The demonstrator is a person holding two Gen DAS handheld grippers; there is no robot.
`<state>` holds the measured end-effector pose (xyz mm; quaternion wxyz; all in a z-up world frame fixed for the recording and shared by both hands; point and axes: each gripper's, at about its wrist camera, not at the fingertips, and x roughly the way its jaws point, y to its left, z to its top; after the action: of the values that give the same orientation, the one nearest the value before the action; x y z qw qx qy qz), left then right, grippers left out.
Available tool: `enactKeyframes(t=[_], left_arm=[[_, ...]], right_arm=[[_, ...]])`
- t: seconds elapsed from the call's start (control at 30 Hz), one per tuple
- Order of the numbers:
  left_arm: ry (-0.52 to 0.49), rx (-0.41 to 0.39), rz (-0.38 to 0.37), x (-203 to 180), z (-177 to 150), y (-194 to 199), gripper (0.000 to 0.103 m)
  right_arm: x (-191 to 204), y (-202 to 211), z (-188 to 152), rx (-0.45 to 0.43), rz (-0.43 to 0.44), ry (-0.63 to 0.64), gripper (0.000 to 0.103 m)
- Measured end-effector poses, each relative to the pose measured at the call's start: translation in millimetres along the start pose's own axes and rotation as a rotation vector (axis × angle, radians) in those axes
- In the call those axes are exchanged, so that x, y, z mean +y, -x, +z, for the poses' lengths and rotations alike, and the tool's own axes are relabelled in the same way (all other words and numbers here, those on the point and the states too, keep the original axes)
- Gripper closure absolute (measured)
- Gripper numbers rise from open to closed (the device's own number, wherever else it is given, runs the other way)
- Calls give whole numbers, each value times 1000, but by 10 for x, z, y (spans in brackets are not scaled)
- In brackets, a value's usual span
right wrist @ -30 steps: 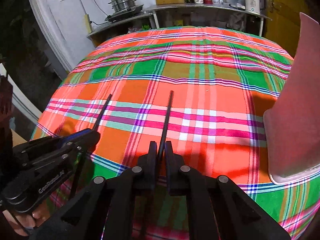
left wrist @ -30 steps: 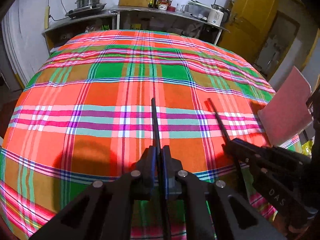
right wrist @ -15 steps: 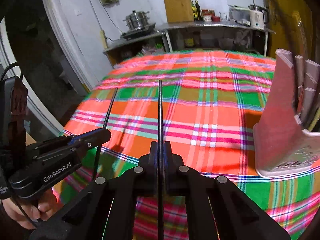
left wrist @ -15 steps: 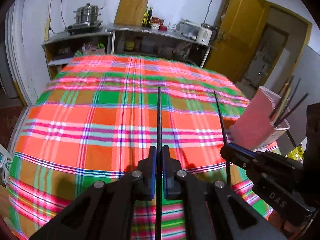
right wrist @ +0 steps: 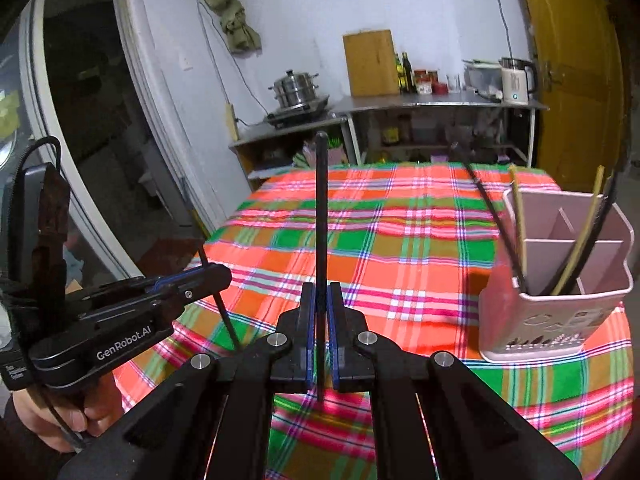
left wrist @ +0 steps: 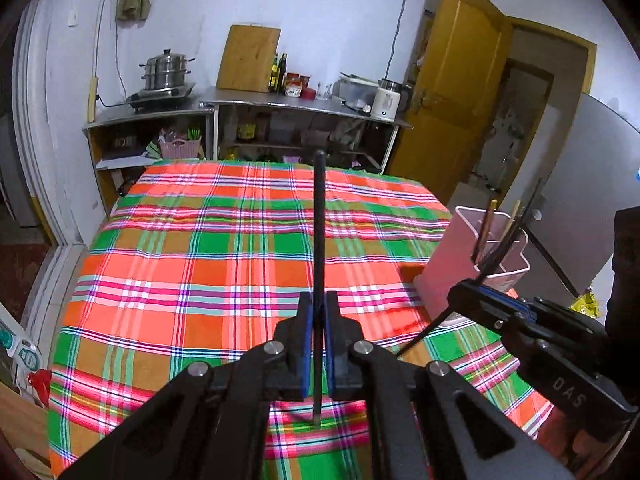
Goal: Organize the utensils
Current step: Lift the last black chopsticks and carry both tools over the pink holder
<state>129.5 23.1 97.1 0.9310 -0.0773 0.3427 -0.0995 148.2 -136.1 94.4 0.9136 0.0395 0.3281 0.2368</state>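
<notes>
My left gripper [left wrist: 319, 312] is shut on a black chopstick [left wrist: 319, 224] that stands nearly upright above the plaid tablecloth. My right gripper [right wrist: 321, 304] is shut on a second black chopstick [right wrist: 321, 216], also upright. The left gripper also shows in the right wrist view [right wrist: 212, 280], at the left. The right gripper also shows in the left wrist view [left wrist: 476, 300], at the right, close to the pink divided utensil holder [left wrist: 460, 256]. The holder [right wrist: 556, 312] stands at the table's right side and holds several chopsticks [right wrist: 576, 248].
The table is covered by an orange, green and pink plaid cloth [left wrist: 224, 264]. Behind it stand metal shelves [left wrist: 304, 104] with a steamer pot [left wrist: 167, 70], a cutting board, bottles and a kettle [left wrist: 387, 100]. A yellow door [left wrist: 452, 92] is at the right.
Both grippers have risen and tilted up from the cloth, each lifting its chopstick from lying low to nearly upright. The pink holder has come fully into view.
</notes>
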Motion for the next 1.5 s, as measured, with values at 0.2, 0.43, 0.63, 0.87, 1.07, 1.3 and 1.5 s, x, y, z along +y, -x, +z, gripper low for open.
enactKeyframes(t=[0.2, 0.43, 0.63, 0.87, 1.07, 1.3, 1.5], left_arm=[[-17, -9, -11, -107, 31, 95, 97], [-31, 0, -51, -289, 35, 137, 97], [-59, 14, -98, -509, 62, 153, 97], [-102, 13, -192, -951, 183, 172, 97], [-146, -13, -254, -1342, 388, 148, 97], [-177, -50, -287, -1657, 715, 75, 97], [-181, -82, -293, -1758, 1007, -30, 97]], right_arm=[[-42, 199, 14, -33, -7, -6, 98], [-138, 458, -25, -62, -27, -14, 98], [-297, 674, -43, -83, -56, -37, 98], [-590, 965, -17, -126, -108, -73, 98], [-869, 1242, 83, -179, -163, -108, 98], [-1091, 1447, 284, -234, -200, -123, 98], [-1188, 1445, 503, -260, -212, -115, 98]])
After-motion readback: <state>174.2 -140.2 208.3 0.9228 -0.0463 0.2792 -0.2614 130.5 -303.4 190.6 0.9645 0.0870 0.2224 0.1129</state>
